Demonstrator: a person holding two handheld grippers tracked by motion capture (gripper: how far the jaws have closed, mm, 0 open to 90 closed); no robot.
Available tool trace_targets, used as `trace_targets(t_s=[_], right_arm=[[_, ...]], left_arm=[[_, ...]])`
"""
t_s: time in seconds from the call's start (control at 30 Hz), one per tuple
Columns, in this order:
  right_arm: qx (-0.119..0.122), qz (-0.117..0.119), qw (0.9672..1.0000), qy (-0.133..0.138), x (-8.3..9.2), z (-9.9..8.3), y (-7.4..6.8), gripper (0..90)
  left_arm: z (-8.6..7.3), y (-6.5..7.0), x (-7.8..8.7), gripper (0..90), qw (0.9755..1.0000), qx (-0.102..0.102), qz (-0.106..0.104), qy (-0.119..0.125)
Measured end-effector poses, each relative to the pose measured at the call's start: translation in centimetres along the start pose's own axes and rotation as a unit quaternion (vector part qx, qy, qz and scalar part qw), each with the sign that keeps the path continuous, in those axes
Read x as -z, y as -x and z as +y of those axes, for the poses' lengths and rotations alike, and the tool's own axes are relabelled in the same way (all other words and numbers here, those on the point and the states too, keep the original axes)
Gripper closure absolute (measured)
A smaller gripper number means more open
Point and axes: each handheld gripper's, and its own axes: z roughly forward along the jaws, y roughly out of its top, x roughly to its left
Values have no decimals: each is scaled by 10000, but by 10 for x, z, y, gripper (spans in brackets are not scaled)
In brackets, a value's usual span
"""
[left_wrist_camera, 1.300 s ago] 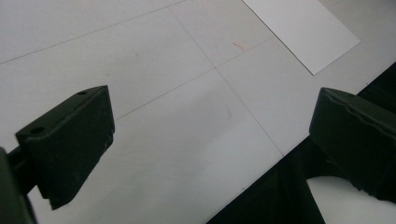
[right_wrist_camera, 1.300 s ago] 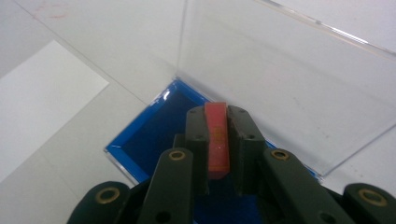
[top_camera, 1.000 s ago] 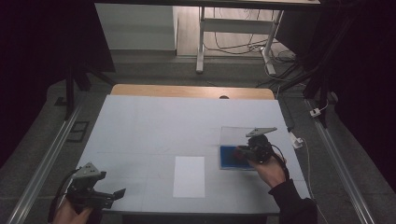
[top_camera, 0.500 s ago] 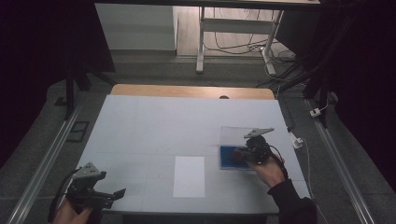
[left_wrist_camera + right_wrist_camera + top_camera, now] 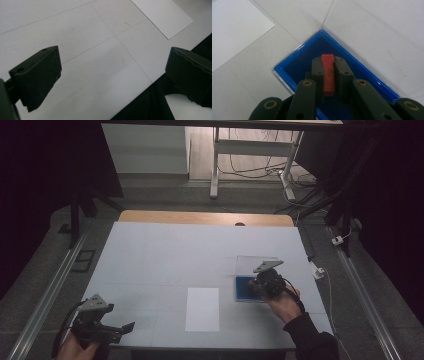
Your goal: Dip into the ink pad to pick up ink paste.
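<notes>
Two tools at one white worktop [image 5: 165, 250]. Right tool [image 5: 329, 75] pinching a single small orange-red block [image 5: 328, 75], jaws pressed against its two long sides, over the dark blue floor of one blue tray [image 5: 294, 58]. In the high view, same right tool [image 5: 260, 285] at lower right of the frame, above that blue tray [image 5: 242, 287], held by a hand [image 5: 282, 302] in a dark sleeve. One clear lid [image 5: 255, 265] standing open behind the tray, hinged at its far edge. One sheet of white paper [image 5: 202, 309] lying flat at lower centre, well apart from the tray, to its left. Left tool [image 5: 107, 330] at lower left corner of the high view, near the worktop's front edge; in the left gripper view, left tool spread wide, nothing between its two jaws, one corner of the paper [image 5: 162, 15] at upper right.
</notes>
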Motion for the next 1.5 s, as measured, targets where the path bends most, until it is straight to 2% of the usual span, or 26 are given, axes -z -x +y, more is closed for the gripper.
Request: trace_targets(t_s=[0.17, 0.3, 0.43, 0.53, 0.63, 0.8, 0.87, 1.3, 1.5], right_arm=[[-271, 197, 9994, 91, 0, -3, 9, 798], [-597, 431, 9971, 190, 0, -8, 18, 798], [-771, 605, 9947, 298, -1, -11, 26, 798], [-733, 573, 9953, 278, -1, -10, 25, 798], [-579, 414, 9972, 214, -1, -8, 18, 798], [-169, 76, 9998, 99, -1, -4, 5, 798], [-99, 11, 9999, 74, -1, -3, 2, 798], [-558, 331, 9977, 178, 2, -7, 15, 792], [-593, 356, 9971, 308, 7, -7, 18, 790]], left_arm=[[0, 0, 0, 10, 10000, -1, -3, 1], [0, 0, 0, 10, 10000, -1, -4, -1], [0, 0, 0, 10, 10000, 8, -13, -1], [0, 0, 0, 10, 10000, 11, -15, -7], [0, 0, 0, 10, 10000, 14, -14, -10], [0, 0, -1, 11, 10000, 13, -11, -21], [0, 0, -1, 11, 10000, 11, -9, -21], [0, 0, 0, 11, 10000, 11, -18, -7], [0, 0, 0, 11, 10000, 13, -14, -3]])
